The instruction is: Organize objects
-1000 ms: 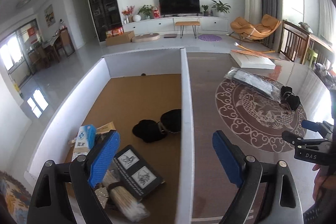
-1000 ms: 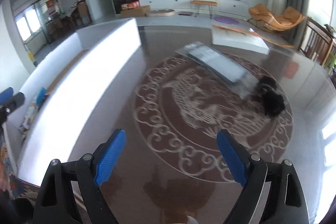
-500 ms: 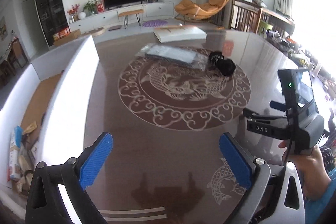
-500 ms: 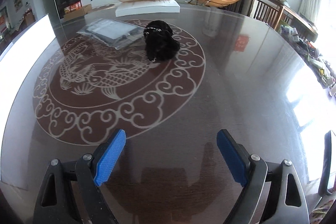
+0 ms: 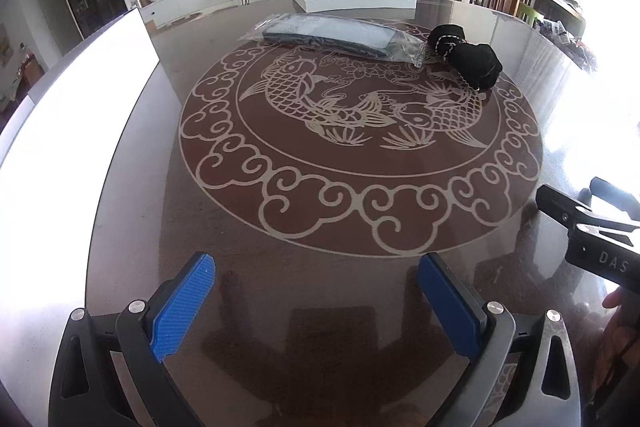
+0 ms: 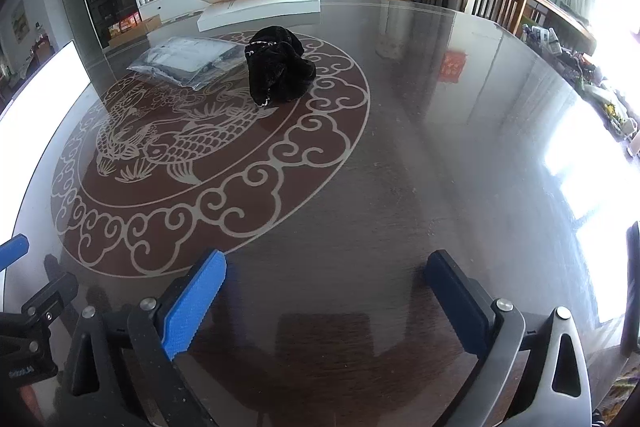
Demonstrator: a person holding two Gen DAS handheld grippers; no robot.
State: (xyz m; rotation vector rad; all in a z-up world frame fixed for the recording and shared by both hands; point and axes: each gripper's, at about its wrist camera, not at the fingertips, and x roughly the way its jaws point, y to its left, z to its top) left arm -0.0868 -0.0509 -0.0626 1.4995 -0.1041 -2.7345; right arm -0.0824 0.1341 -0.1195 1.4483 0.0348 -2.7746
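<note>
Both claws, left claw [image 5: 316, 297] and right claw [image 6: 326, 291], stood wide and empty, their jaws having just opened; the black bundle [image 6: 278, 69] on the bench [image 6: 420, 167] warranted a centred, enclosing approach.

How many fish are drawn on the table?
2. One fish swims left of the round pattern's middle; the other fish is to its right, near the black bundle. None seem hidden.

A bundled cloth [image 6: 278, 71] lies on the table [image 6: 440, 167] ahead of the right gripper [image 6: 324, 291], a bagged packet [image 6: 184, 61] touching its left, a flat box [image 6: 260, 7] behind.
</note>
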